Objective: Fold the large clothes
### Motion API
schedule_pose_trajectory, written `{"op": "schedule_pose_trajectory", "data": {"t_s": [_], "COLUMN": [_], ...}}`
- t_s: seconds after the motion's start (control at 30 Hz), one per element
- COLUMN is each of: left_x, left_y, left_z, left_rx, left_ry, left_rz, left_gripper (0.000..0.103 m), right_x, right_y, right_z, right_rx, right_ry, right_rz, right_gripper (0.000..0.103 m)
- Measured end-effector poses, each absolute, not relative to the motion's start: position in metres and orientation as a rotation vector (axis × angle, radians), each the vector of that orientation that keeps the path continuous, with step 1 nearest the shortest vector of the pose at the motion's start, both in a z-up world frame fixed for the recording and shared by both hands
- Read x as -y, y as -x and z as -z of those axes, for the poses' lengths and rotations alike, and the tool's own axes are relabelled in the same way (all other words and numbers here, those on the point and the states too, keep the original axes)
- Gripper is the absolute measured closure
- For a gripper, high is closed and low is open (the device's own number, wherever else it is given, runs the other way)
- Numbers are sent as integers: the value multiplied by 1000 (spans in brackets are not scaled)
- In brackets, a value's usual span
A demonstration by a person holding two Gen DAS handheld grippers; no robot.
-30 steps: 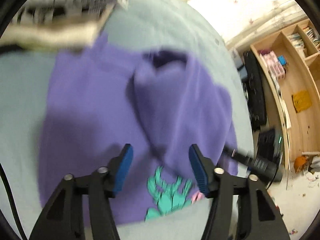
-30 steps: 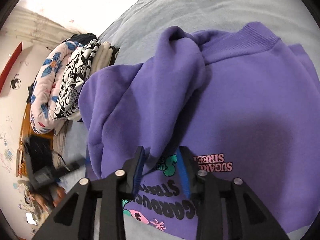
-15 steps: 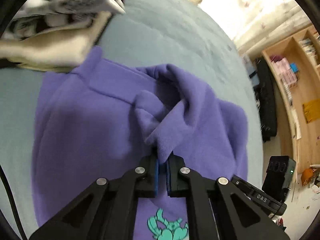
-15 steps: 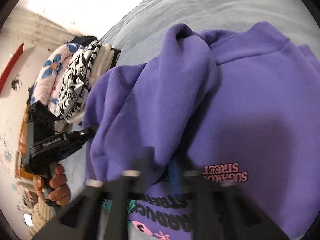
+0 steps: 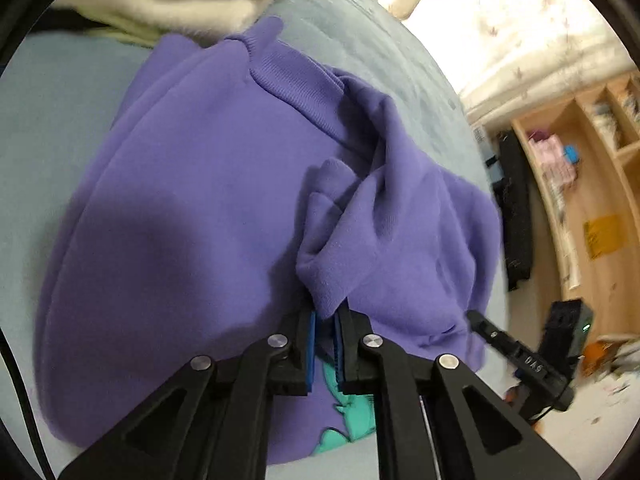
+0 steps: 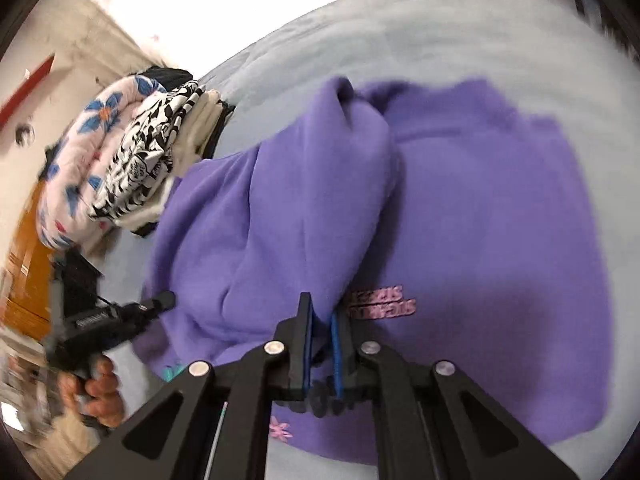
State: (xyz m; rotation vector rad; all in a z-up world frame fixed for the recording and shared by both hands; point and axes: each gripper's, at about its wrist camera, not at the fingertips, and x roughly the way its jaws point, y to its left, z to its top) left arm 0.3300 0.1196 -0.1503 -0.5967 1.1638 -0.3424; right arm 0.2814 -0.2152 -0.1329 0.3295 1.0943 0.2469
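A purple sweatshirt [image 5: 180,200] with a pink and teal print lies on the light blue bed [image 5: 48,120]. One sleeve is bunched over its chest. My left gripper [image 5: 325,320] pinches a fold of that sleeve between its blue pads; its jaws are opening slightly with the cloth still between them. In the right wrist view the sweatshirt [image 6: 480,240] spreads right, and my right gripper [image 6: 322,320] is shut on the folded sleeve's lower edge beside the pink lettering. Each gripper shows in the other's view: right gripper [image 5: 520,360], left gripper [image 6: 108,320], held by a hand [image 6: 96,392].
A stack of folded clothes and a floral quilt [image 6: 120,160] sits on the bed just beyond the sweatshirt's collar. A wooden shelf unit [image 5: 592,200] and a black bag [image 5: 516,216] stand on the floor beside the bed.
Both grippers went from open to shut on folds of the purple sleeve. The left one dropped closer to the sweatshirt; the right one shifted sideways with the cloth.
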Motion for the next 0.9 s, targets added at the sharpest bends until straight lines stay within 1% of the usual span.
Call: {"op": "schedule_pose_trajectory", "data": {"t_s": [0.03, 0.07, 0.1, 0.13, 0.17, 0.2, 0.23, 0.3, 0.43, 0.53, 0.67, 0.83, 0.87, 0.9], "left_x": [-119, -120, -124, -124, -124, -118, -117, -119, -135, -130, -107, -90, -83, -80], "left_y": [-332, -333, -332, -331, -330, -333, -334, -335, -346, -370, -407, -430, -431, -431], "left_z": [153, 153, 151, 145, 138, 133, 124, 105, 75, 69, 93, 131, 134, 135], "left_rx": [-1184, -1191, -1190, -1185, -1171, -1156, -1130, -1091, -1018, -1016, -1095, -1169, -1174, -1166], "left_ry": [580, 584, 582, 564, 531, 506, 475, 452, 469, 488, 531, 616, 629, 622], "left_rz": [333, 338, 337, 330, 320, 311, 305, 323, 350, 373, 397, 421, 428, 428], "left_gripper": [90, 90, 85, 73, 68, 56, 49, 48, 47, 46, 47, 47, 50, 71], "right_x": [216, 218, 221, 224, 225, 227, 232, 234, 240, 239, 236, 230, 229, 228], "right_y": [-284, -286, -285, -284, -283, -281, -279, -277, -284, -294, -316, -344, -348, -350], "right_z": [142, 147, 146, 143, 140, 136, 133, 127, 121, 116, 110, 113, 116, 118], "right_rx": [-1132, -1155, -1152, -1144, -1140, -1129, -1116, -1089, -1065, -1048, -1033, -1042, -1046, -1047], "right_ry": [-316, -331, -357, -373, -377, -381, -382, -379, -410, -419, -400, -376, -365, -357], "right_rz": [-228, -237, -247, -252, -251, -249, -246, -245, -243, -228, -211, -186, -180, -174], "right_gripper": [96, 96, 94, 89, 85, 76, 71, 71, 71, 71, 71, 71, 71, 71]}}
